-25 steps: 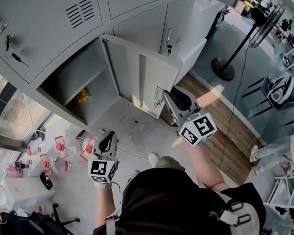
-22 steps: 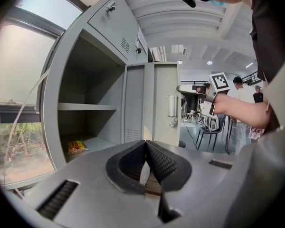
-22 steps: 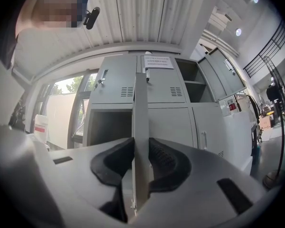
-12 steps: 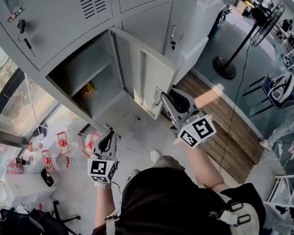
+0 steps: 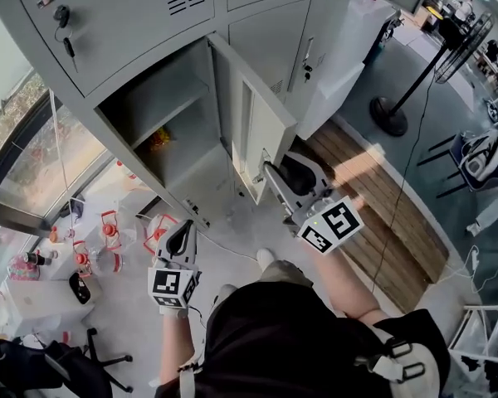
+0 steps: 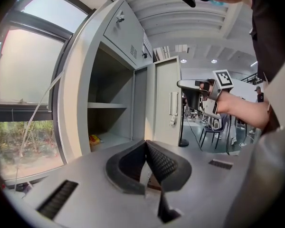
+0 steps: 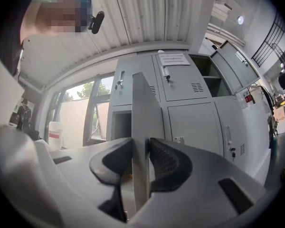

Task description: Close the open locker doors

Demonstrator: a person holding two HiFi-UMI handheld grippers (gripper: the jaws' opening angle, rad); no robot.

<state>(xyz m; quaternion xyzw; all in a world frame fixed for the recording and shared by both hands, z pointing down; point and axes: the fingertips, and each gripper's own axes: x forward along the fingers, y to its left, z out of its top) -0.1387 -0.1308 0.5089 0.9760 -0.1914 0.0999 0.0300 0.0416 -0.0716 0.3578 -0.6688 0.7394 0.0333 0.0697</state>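
Grey steel lockers (image 5: 108, 23) fill the wall ahead, with a pale floor below them and a pedestal fan (image 5: 396, 106) standing well to the right of the open door (image 5: 266, 131). That door belongs to a lower compartment and stands swung out roughly square to the locker face. Behind it I see a bare shelf and a small yellow item (image 5: 158, 139) on the compartment floor.

My right gripper (image 5: 267, 169) is at the door's free edge, near the latch. Its jaws have just been opening, and the door's edge stands between them. One pad lies against the panel and the other shows a thin gap, so I judge it a loose straddle, not a clamp. My left gripper (image 5: 182, 226) hangs low and left of the door with its jaws closed together on nothing.

By my reckoning the task is barely begun: this door has most of its swing to go before it latches. Up and to the right of it, the right gripper view shows another compartment (image 7: 206, 75) standing open in the top row, so at least that one also remains.
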